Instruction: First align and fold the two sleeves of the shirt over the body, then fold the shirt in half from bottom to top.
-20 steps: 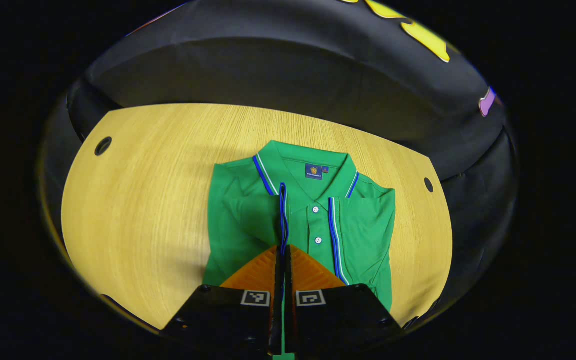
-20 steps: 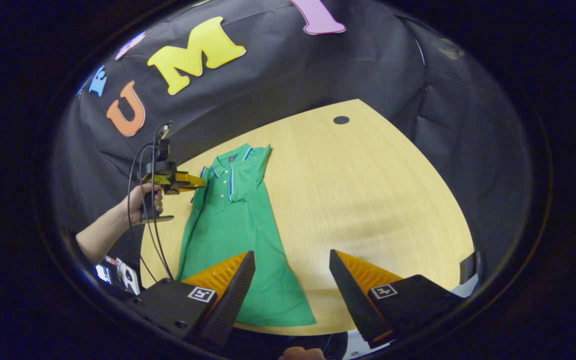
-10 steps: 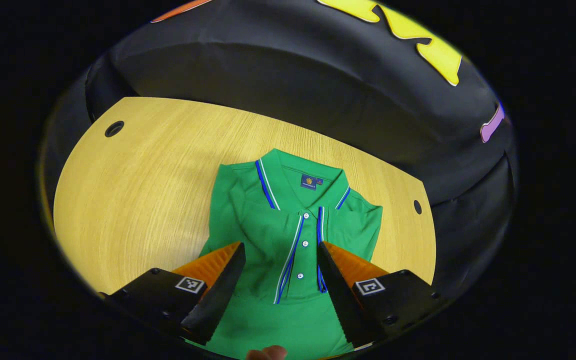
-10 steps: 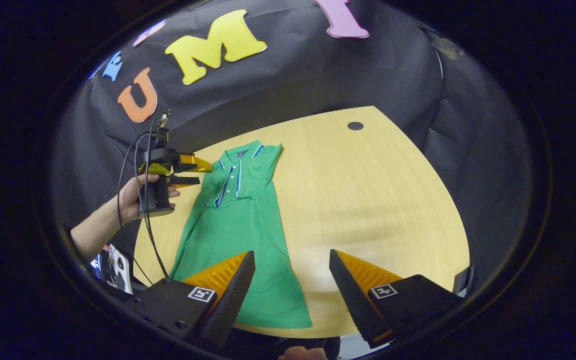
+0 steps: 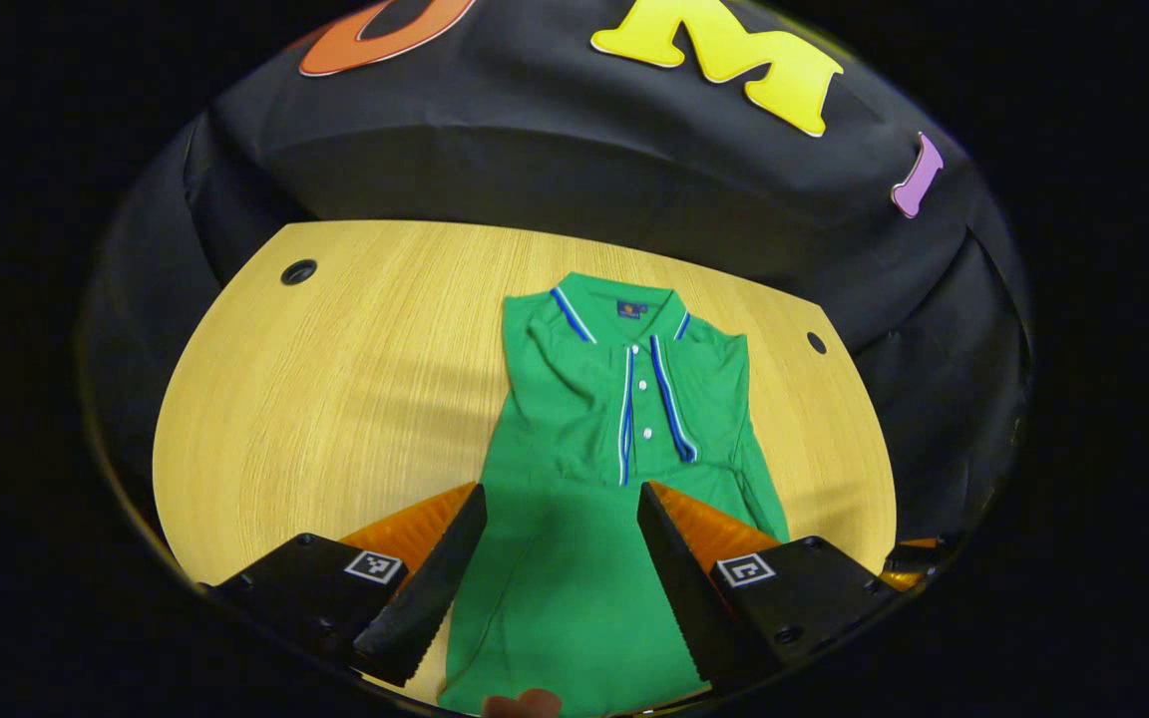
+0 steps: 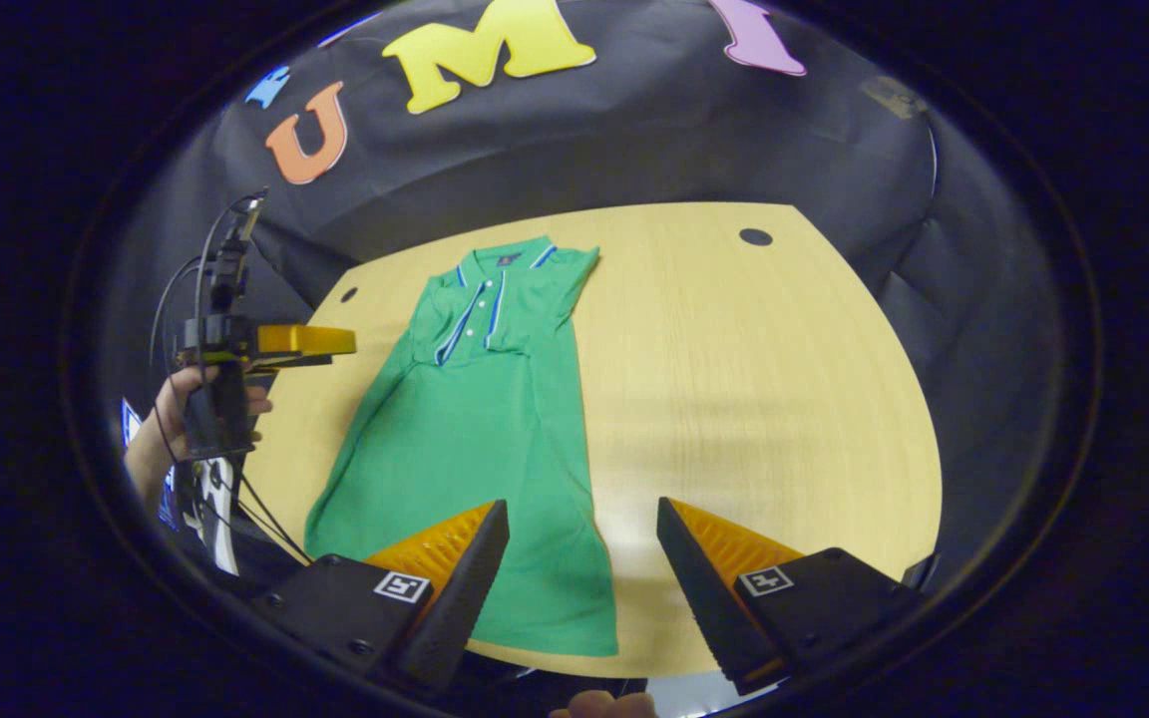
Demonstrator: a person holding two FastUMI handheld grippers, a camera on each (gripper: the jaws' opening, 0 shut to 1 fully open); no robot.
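L gripper [image 5: 560, 558] w/ fingers spread wide apart, nothing between them but air; hangs above the lower body of the green polo shirt [image 5: 614, 479], not touching cloth as far as can be told; a fingertip [image 5: 523, 704] of the person's hand peeks in at the very bottom edge of left gripper view. R gripper [image 6: 582, 573] also gaping, jaws apart, holding nothing; sits over the near table edge just by the shirt's hem corner [image 6: 584, 638]; bit of a finger [image 6: 602, 706] at bottom of right gripper view.

Shirt lies flat, face up, on the light wood table [image 5: 335, 399]; hem toward the person, collar [image 5: 619, 304] toward the far side; both sleeves folded in over the body, their blue-and-white striped cuffs [image 5: 672, 399] lying alongside the button placket [image 5: 642, 409]; body narrow at the top, flaring a little toward the hem. In right gripper view the shirt [image 6: 475, 429] runs from near-left up to the collar at centre; L gripper [image 6: 310, 344] is seen farther off at left, held by a hand [image 6: 176, 399] w/ cables trailing down, raised beside the shirt's side edge, clear of it.

Farther back: two round holes in the tabletop, one far left [image 5: 298, 271], one far right [image 5: 816, 342]; behind the table, black cloth booth wall [image 5: 574, 179].
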